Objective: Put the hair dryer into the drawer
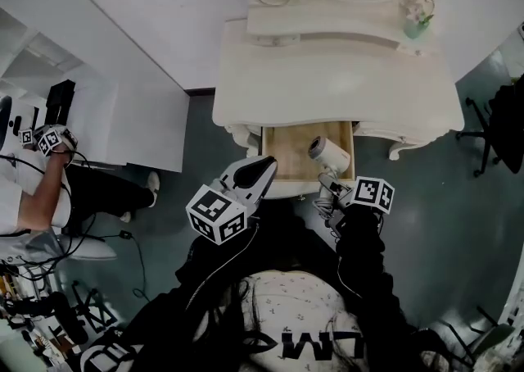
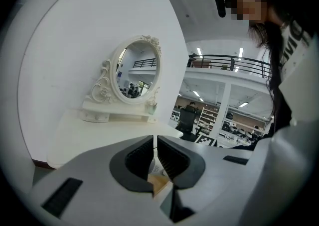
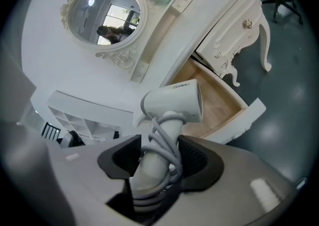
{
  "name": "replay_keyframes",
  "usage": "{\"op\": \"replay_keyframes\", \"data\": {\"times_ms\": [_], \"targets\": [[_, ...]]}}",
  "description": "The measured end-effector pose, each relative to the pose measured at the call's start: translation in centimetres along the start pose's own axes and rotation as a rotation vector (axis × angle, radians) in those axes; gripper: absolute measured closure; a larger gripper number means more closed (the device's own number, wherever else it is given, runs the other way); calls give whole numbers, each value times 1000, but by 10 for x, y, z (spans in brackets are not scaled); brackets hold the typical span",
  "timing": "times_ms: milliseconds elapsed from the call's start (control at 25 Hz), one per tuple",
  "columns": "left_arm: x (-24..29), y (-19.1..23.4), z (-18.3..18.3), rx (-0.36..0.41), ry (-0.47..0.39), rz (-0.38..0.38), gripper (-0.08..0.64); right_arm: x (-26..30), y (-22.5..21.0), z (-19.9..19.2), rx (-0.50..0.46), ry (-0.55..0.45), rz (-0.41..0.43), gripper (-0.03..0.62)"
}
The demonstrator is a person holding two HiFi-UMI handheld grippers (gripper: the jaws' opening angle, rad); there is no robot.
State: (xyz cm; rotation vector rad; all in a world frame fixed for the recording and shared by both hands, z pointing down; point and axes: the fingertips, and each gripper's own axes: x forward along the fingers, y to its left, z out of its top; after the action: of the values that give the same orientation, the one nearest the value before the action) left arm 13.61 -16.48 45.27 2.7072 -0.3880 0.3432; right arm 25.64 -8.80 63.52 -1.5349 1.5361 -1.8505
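A white hair dryer [image 1: 327,151] hangs over the right part of the open wooden drawer [image 1: 291,145] of the cream vanity [image 1: 327,75]. My right gripper [image 1: 332,188] is shut on its handle, which has the grey cord wound round it. In the right gripper view the hair dryer [image 3: 172,101] stands up from the right gripper [image 3: 159,150], with the drawer [image 3: 214,95] beyond it. My left gripper [image 1: 266,167] is at the drawer's front left corner. In the left gripper view the left gripper [image 2: 155,148] is shut, with nothing between its pads.
An oval mirror [image 2: 137,70] and a small plant pot [image 1: 417,22] stand at the back of the vanity. A seated person [image 1: 41,190] is at the left by a white desk. An office chair [image 1: 499,124] stands at the right. Cables lie on the floor.
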Motion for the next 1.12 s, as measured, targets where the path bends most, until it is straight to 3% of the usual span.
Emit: {"op": "replay_keyframes", "data": {"times_ms": [360, 920, 1120], "targets": [[8, 52, 15, -34, -13, 28, 558, 38, -36, 30, -46, 112, -179, 348], [-4, 111, 23, -87, -61, 74, 558, 87, -52, 66, 8, 123, -288, 348], [-11, 127, 22, -99, -65, 92, 558, 106, -55, 72, 90, 83, -295, 348]]}}
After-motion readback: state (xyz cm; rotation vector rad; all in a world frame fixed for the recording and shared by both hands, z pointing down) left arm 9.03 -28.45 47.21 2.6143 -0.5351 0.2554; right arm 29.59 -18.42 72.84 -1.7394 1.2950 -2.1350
